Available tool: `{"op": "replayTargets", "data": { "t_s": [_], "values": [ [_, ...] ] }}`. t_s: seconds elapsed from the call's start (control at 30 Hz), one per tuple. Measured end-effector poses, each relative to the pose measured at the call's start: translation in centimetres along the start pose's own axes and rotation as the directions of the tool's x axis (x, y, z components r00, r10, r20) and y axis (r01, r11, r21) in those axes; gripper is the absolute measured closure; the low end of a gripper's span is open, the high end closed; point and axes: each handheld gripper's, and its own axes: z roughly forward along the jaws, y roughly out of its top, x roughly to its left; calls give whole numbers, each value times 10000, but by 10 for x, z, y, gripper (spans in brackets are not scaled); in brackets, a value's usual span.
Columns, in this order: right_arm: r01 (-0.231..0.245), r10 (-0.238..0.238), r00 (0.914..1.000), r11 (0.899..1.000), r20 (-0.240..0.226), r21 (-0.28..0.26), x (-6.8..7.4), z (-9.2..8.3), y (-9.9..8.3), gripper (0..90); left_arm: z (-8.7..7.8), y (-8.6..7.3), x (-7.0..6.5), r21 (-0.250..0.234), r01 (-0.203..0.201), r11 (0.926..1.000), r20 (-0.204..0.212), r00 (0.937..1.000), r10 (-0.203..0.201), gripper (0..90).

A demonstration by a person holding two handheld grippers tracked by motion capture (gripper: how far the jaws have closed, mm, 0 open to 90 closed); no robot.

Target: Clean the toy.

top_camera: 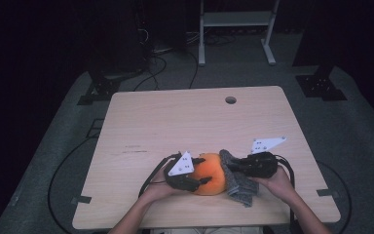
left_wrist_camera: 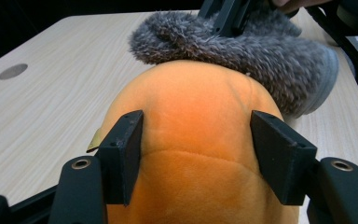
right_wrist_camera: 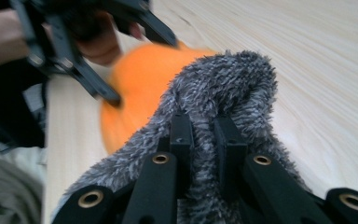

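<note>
Near the tabletop's (top_camera: 141, 122) front edge sits the orange plush (top_camera: 209, 175), the left gripper's (left_wrist_camera: 196, 158) jaws pressed into its sides. The grey fuzzy sock (top_camera: 238, 183) lies against it, its cuff pinched by the right gripper (right_wrist_camera: 204, 135). Pulling it over the plush looks barely started.

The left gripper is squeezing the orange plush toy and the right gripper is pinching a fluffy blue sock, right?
Not quite: the sock is grey, not blue, as the right gripper view shows. The rest holds: the right gripper has its fingers pinched on the fluffy grey fabric, and the left gripper has its fingers on both sides of the orange plush toy.
</note>
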Motion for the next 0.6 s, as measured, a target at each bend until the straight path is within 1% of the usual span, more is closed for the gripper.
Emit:
{"op": "replayTargets", "data": {
  "t_s": [0.03, 0.07, 0.13, 0.17, 0.23, 0.3, 0.33, 0.37, 0.43, 0.5, 0.53, 0.6],
  "values": [
    [0, 0, 10000, 10000, 0, 0, 0, 0, 0, 796, 0, 0, 0, 0, 0, 10000, 0, 10000, 0, 367],
    [-215, 204, 9993, 9992, 315, 339, -4, -1, -11, 796, -1, 0, 1, 12, 30, 10000, 61, 10000, -30, 367],
    [-339, 312, 9982, 9980, 505, 541, -5, -3, -17, 796, -1, 0, 1, 23, 37, 10000, 35, 10000, -37, 367],
    [-314, 257, 9971, 9963, 712, 806, -6, -6, -21, 795, -1, 0, 1, 44, 26, 10000, 32, 10000, -26, 367],
    [-126, 34, 9955, 9953, 942, 963, -4, -9, -25, 795, -1, 0, 1, 57, 45, 10000, -3, 10000, -45, 367],
    [-80, 25, 9963, 9979, 855, 643, -1, -14, -23, 795, 1, 0, 0, 40, 19, 10000, -74, 10000, -18, 366],
    [23, -63, 9969, 9987, 788, 511, 1, -16, -19, 795, 2, 0, -1, 18, 11, 10000, -114, 9999, -10, 366],
    [110, -135, 9975, 9993, 699, 371, 2, -16, -15, 795, 3, 1, -2, 46, -88, 10000, -143, 9999, 89, 366],
    [303, -315, 9978, 9993, 585, 214, 5, -12, -6, 795, 3, 1, -2, 86, -102, 9999, -151, 9998, 103, 366],
    [294, -301, 9982, 9995, 510, 147, 5, -5, -3, 797, 1, 0, 0, 103, 29, 9999, -131, 9999, -27, 366],
    [302, -313, 9981, 9993, 530, 208, 5, -2, -4, 798, 0, -2, 2, 74, 130, 9999, -98, 9999, -129, 366],
    [75, -83, 9989, 9998, 453, 194, 2, 1, -7, 798, -1, -3, 3, 56, 211, 9998, -81, 9997, -211, 362]
  ]
}}
